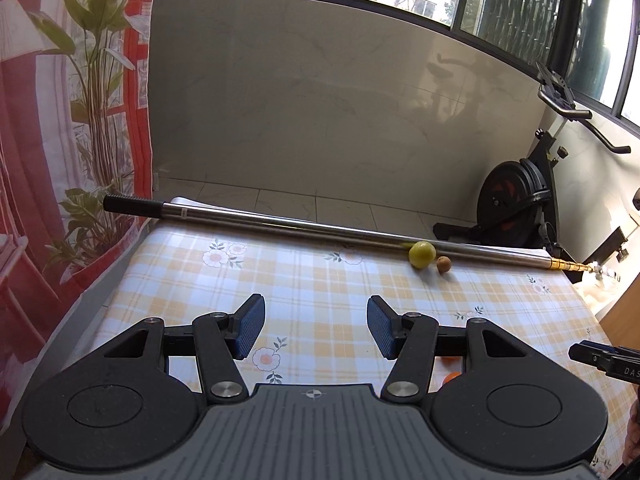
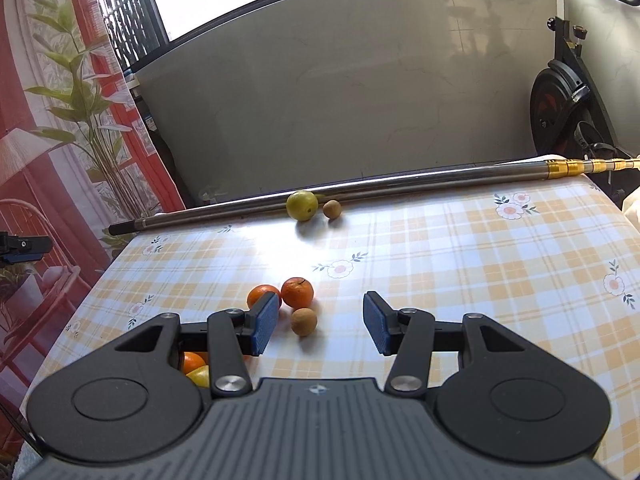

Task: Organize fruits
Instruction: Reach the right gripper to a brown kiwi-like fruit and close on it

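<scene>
A yellow-green lemon (image 1: 422,254) (image 2: 302,205) and a small brown fruit (image 1: 443,265) (image 2: 332,209) lie against a metal pole at the table's far edge. Two oranges (image 2: 297,292) (image 2: 260,294) and another small brown fruit (image 2: 304,321) sit just ahead of my right gripper (image 2: 320,326), which is open and empty above the cloth. More orange and yellow fruit (image 2: 196,368) shows under its left finger. My left gripper (image 1: 316,328) is open and empty over the checked tablecloth (image 1: 320,288). Bits of orange fruit (image 1: 451,378) peek out behind its right finger.
A long metal pole (image 1: 320,228) (image 2: 360,190) lies across the table's far edge. An exercise bike (image 1: 516,196) stands at the right, a printed curtain (image 1: 60,120) at the left. The other gripper's tip shows at each view's edge (image 1: 600,358) (image 2: 24,246).
</scene>
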`<state>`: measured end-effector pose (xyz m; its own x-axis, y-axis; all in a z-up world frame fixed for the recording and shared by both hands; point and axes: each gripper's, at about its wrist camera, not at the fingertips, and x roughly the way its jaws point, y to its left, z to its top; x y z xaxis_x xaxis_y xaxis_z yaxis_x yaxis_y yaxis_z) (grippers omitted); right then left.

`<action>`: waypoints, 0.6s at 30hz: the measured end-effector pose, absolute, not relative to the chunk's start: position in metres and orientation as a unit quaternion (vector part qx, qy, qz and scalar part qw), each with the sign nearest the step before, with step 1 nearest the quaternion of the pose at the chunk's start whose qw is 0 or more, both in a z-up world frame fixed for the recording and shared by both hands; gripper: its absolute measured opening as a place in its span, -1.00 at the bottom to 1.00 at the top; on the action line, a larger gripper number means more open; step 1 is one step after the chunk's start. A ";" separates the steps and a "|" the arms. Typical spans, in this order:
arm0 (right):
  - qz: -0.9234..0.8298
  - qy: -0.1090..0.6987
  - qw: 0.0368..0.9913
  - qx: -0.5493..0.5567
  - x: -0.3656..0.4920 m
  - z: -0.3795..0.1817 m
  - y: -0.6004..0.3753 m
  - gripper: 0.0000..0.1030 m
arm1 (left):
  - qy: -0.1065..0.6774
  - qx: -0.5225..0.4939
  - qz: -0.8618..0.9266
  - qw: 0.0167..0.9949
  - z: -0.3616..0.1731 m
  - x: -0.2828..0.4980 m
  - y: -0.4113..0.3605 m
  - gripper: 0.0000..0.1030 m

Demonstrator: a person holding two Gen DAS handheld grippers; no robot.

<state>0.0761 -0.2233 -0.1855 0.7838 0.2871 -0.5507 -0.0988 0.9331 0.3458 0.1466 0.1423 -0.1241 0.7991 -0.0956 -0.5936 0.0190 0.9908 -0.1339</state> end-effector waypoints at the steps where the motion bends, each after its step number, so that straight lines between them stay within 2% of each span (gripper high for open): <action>1: 0.102 0.311 0.932 0.157 0.078 -0.186 -0.226 0.00 | 0.315 -0.061 -0.030 0.947 -0.123 0.146 0.142 0.15; 11: 0.097 0.345 0.924 0.136 0.095 -0.201 -0.226 0.00 | 0.329 -0.084 -0.032 0.940 -0.139 0.149 0.142 0.15; 18: 0.122 0.374 0.914 0.096 0.120 -0.226 -0.208 0.00 | 0.350 -0.174 -0.035 0.920 -0.152 0.145 0.159 0.15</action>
<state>0.1196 -0.2075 -0.2255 0.6902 0.2942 -0.6611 -0.1508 0.9520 0.2663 0.1447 0.1588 -0.1519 0.7528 -0.1862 -0.6313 -0.0566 0.9373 -0.3440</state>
